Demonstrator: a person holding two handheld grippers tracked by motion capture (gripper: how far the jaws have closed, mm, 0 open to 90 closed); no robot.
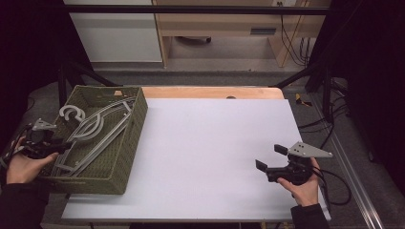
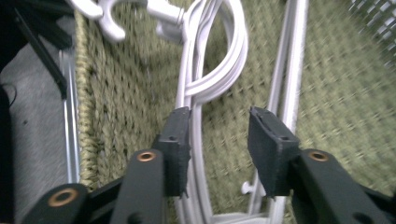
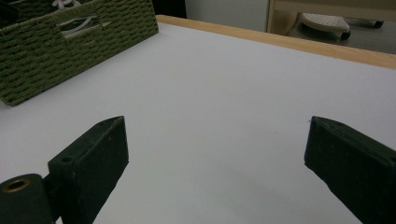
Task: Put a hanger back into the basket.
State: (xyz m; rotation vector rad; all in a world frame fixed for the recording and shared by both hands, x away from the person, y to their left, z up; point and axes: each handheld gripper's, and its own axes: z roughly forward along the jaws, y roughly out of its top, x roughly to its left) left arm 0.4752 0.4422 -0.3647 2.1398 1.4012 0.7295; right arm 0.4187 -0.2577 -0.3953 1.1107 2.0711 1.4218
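The left gripper [image 2: 219,154], fingers part open beside a hanger [image 2: 198,154] in the basket [image 1: 136,125], should close squarely on it; the right gripper [image 3: 215,163] is wide open, empty.

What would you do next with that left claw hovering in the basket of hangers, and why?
Probably close the left gripper on the hangers. Its jaws stand apart inside the basket, with a bundle of white bars against the inner face of one pad and open space to the other, so nothing looks clamped yet. The right gripper waits open over the table.
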